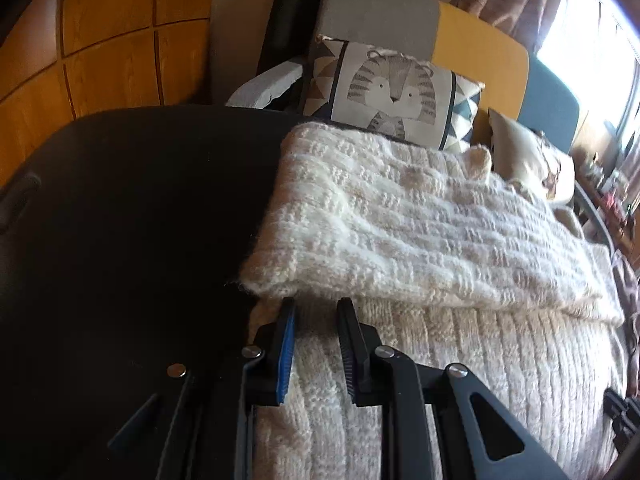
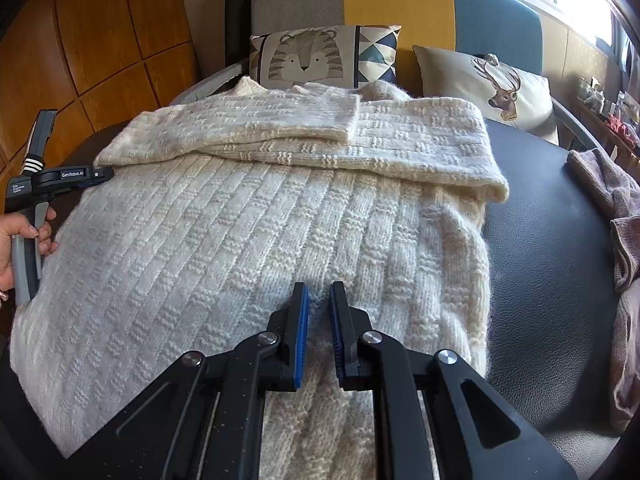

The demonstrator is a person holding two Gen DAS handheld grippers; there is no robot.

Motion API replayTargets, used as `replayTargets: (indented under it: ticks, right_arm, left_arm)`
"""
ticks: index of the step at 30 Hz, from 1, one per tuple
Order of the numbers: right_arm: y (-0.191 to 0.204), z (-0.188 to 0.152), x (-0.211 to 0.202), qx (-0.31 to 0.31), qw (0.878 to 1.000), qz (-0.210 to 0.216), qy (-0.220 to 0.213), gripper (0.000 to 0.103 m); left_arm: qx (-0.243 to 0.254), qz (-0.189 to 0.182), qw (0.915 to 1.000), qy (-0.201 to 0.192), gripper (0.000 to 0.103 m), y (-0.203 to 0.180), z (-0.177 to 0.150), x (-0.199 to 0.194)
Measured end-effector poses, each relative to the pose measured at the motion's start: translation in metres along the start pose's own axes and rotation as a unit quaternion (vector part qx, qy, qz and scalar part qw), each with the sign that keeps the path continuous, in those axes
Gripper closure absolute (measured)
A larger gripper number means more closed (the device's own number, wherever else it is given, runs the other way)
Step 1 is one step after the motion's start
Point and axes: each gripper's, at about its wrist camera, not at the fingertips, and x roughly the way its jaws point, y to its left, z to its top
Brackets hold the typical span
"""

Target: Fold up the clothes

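Note:
A cream knitted sweater [image 1: 400, 220] [image 2: 240, 240] lies spread on a round black table [image 1: 120, 220] [image 2: 540, 240], both sleeves folded across its upper part. My left gripper [image 1: 316, 308] sits at the sweater's left edge, just below the folded sleeve, with knit filling the narrow gap between its fingers. In the right wrist view the left gripper [image 2: 106, 172] comes in from the left, held by a hand [image 2: 16, 240], its tip at the sleeve's edge. My right gripper [image 2: 319, 290] is over the lower middle of the sweater, jaws nearly together on a raised ridge of knit.
A pink-grey garment [image 2: 616, 208] lies at the table's right edge. Behind the table stands a sofa with a tiger cushion [image 1: 392, 92] [image 2: 308, 56] and a deer cushion [image 2: 492, 84]. Wooden wall panels [image 2: 100, 40] are on the left and a bright window on the right.

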Motion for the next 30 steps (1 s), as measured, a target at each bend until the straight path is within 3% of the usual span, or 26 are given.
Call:
replayTargets:
  ticks: [3,8,10,13,25,29,30]
  right_arm:
    - [0.000,0.000,0.000,0.000,1.000,0.000,0.000,0.091]
    - [0.001,0.000,0.000,-0.003,1.000,-0.004,0.000,0.091]
    - [0.001,0.000,0.000,-0.006,1.000,-0.007,0.001,0.091]
    - [0.002,0.000,0.000,-0.008,1.000,-0.010,0.001,0.091]
    - [-0.004,0.004,0.000,0.006,1.000,0.008,0.013,0.091]
    - [-0.005,0.000,-0.024,0.022,0.999,0.039,0.009,0.090]
    - [-0.004,-0.005,-0.028,0.013,0.999,0.037,0.018,0.086]
  left_arm:
    - [0.006,-0.009,0.9999,0.008,0.082,-0.005,-0.008,-0.016]
    - [0.002,-0.056,0.9984,0.009,0.082,-0.013,-0.048,-0.054]
    - [0.010,-0.051,0.9985,0.017,0.082,-0.017,-0.066,-0.060]
    - [0.023,-0.034,0.9992,-0.001,0.082,-0.016,-0.090,-0.073]
    - [0.045,-0.007,0.9990,-0.004,0.081,-0.011,-0.123,-0.102]
    - [0.051,-0.003,0.9987,-0.003,0.081,-0.011,-0.128,-0.107]
    - [0.054,-0.002,0.9985,-0.004,0.081,-0.010,-0.130,-0.108]
